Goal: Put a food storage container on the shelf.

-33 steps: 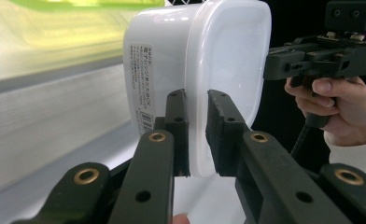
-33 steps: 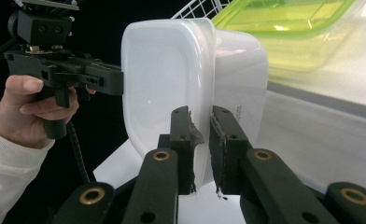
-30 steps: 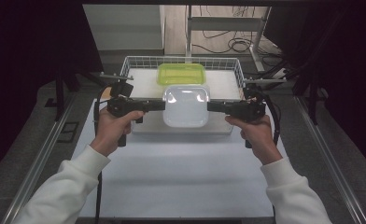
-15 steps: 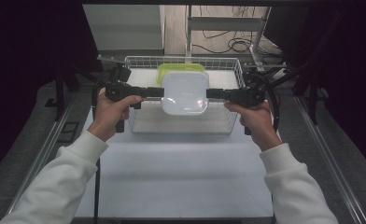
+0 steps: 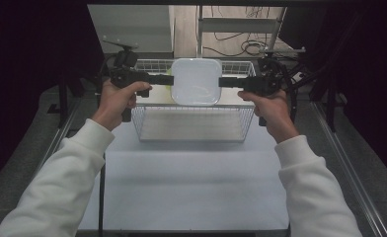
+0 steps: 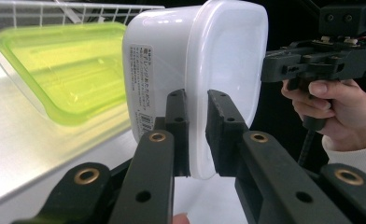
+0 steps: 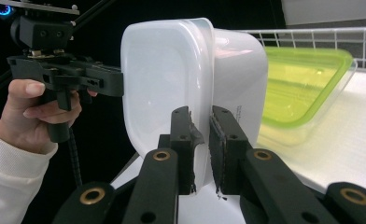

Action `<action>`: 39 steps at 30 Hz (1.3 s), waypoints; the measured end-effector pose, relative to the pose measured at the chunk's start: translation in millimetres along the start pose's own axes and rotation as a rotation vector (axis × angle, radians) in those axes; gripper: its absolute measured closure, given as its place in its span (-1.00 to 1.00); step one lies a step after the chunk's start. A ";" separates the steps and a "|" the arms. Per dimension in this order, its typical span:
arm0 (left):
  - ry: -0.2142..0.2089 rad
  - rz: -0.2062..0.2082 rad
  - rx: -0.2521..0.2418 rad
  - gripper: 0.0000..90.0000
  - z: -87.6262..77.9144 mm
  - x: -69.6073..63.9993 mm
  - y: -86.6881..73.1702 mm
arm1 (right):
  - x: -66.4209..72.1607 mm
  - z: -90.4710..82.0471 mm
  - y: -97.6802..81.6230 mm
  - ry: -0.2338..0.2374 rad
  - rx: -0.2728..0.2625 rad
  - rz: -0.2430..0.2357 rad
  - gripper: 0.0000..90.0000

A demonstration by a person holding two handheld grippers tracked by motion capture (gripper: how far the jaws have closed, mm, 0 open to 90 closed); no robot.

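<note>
A white lidded plastic container (image 5: 196, 81) hangs in the air above the wire basket (image 5: 194, 121), held from both sides. My left gripper (image 5: 168, 79) is shut on the rim at its left edge, and my right gripper (image 5: 224, 82) is shut on the rim at its right edge. In the left gripper view the jaws pinch the lid rim of the white container (image 6: 197, 79), my gripper (image 6: 197, 135) closed tight. The right gripper view has the same container (image 7: 195, 79) clamped in my gripper (image 7: 200, 144). A green-lidded clear container (image 6: 64, 70) lies in the basket behind.
The basket stands at the far end of a white tabletop (image 5: 191, 187) with bare room in front. The green container (image 7: 307, 88) rests on the basket's white liner. Dark frame rails run along both table sides, and cables lie beyond the basket.
Both grippers have lifted the white container up and away from me, from low at the basket's front to high over its far part.
</note>
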State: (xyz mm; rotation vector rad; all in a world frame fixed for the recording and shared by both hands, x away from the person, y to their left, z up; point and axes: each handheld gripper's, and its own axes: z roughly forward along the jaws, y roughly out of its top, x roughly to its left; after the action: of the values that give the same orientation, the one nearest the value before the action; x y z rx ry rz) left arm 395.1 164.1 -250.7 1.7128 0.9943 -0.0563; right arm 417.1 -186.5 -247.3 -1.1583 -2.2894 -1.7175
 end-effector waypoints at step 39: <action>0.018 -0.120 0.007 0.74 24.9 54.5 40.6 | -38.2 37.6 48.9 -0.019 0.044 0.080 0.76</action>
State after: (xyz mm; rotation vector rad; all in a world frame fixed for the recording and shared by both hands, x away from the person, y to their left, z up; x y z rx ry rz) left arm 466.6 173.6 -256.2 1.6609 1.1107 -0.1225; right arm 487.3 -170.0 -239.8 -1.2450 -2.2463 -1.6266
